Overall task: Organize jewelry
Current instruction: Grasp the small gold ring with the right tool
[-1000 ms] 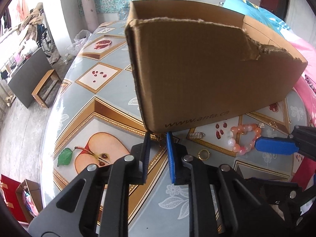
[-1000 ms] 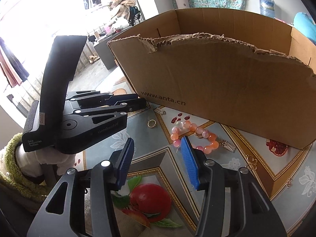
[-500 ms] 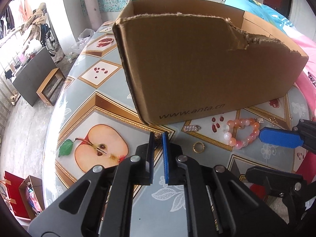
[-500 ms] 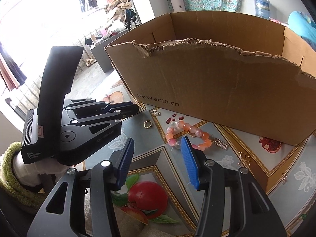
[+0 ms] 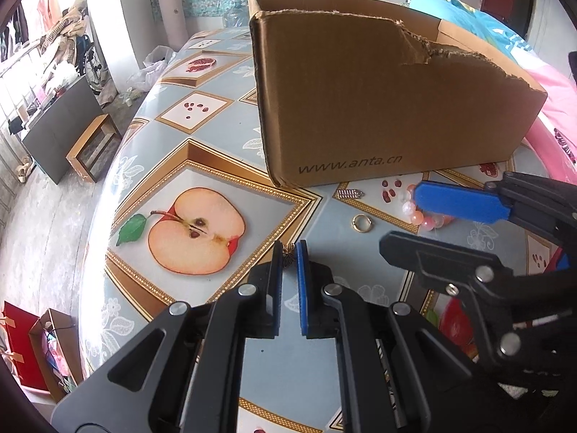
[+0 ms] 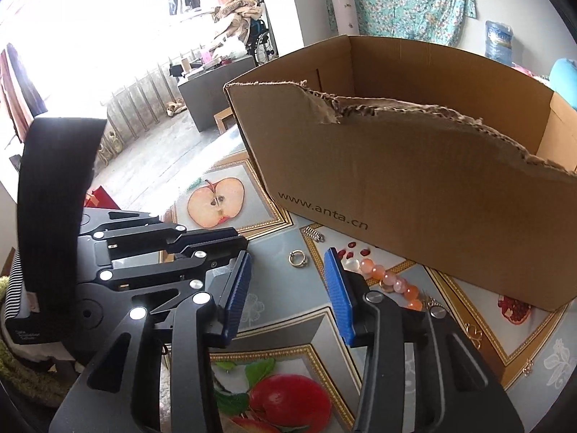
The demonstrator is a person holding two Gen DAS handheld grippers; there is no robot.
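My left gripper (image 5: 289, 252) is shut on a small gold ornament (image 5: 288, 250) pinched at its tips, just above the fruit-patterned tablecloth (image 5: 202, 137). In the right wrist view the left gripper (image 6: 243, 243) reaches in from the left. My right gripper (image 6: 288, 262) hovers low over the table with its jaws closing and nothing pressed between the pads. A gold ring (image 6: 298, 258) lies just beyond its tips. The pink and orange bead bracelet (image 6: 393, 278) lies partly behind the right finger. The ring (image 5: 362, 223) and bracelet (image 5: 427, 219) sit beside the right gripper (image 5: 398, 218).
A torn cardboard box (image 5: 378, 108) marked www.anta.cn stands behind the jewelry, open at the top (image 6: 414, 180). A small silver coil piece (image 6: 313, 232) lies at its foot. Gold earrings (image 6: 472, 332) lie at the right. The table's edge drops off at the left.
The left jaws have closed on the gold ornament and drawn back from the box corner. The right jaws have narrowed and shifted left, from the bracelet towards the ring.
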